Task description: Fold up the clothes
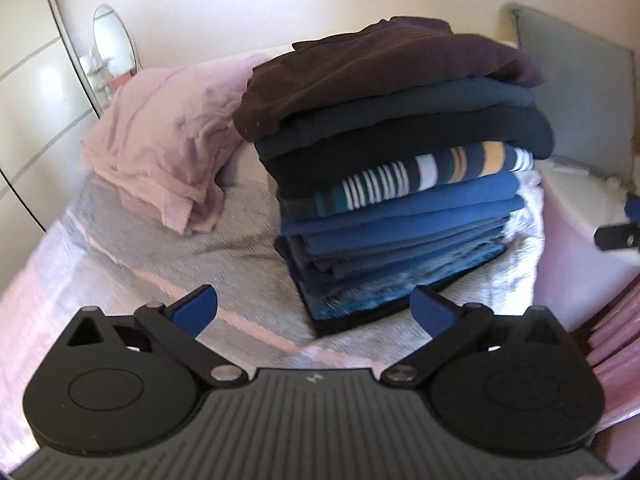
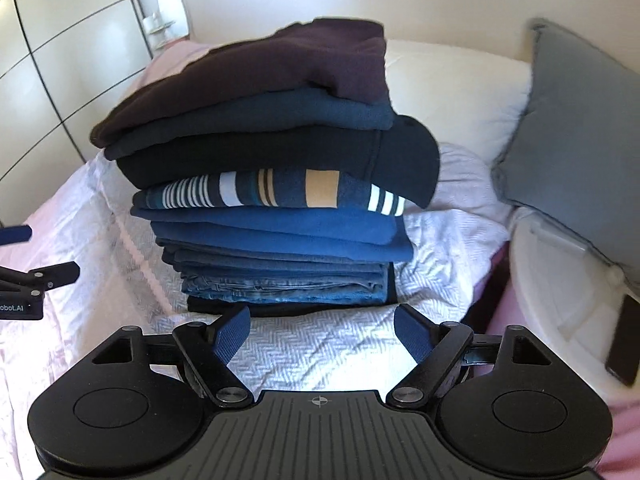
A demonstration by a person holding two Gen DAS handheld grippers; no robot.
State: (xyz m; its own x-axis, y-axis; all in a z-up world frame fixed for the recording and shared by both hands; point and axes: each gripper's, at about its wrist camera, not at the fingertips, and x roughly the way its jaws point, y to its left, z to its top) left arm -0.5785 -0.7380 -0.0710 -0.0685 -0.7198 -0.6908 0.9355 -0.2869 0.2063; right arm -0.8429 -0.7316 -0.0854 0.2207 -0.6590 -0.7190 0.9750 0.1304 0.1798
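Maroon top (image 2: 260, 76), striped shirt (image 2: 272, 192), blue jeans (image 2: 288, 288).

We see bare bedspread (image 2: 320, 352) ahead of both grippers, tall clothes stack (image 2: 272, 184) blocking centre, pink garment heap (image 1: 160, 140) left, grey cushion (image 2: 580, 140) right.

Stack (image 2: 272, 184) of folded matt cloth, rough faded denim (image 2: 288, 288) near its bottom; bedspread (image 2: 320, 344) woven in herringbone; wardrobe (image 2: 60, 40) glossy and smooth; gripper (image 2: 322, 330) of matt black plastic, textured blue pads (image 2: 230, 338), shiny metal pins
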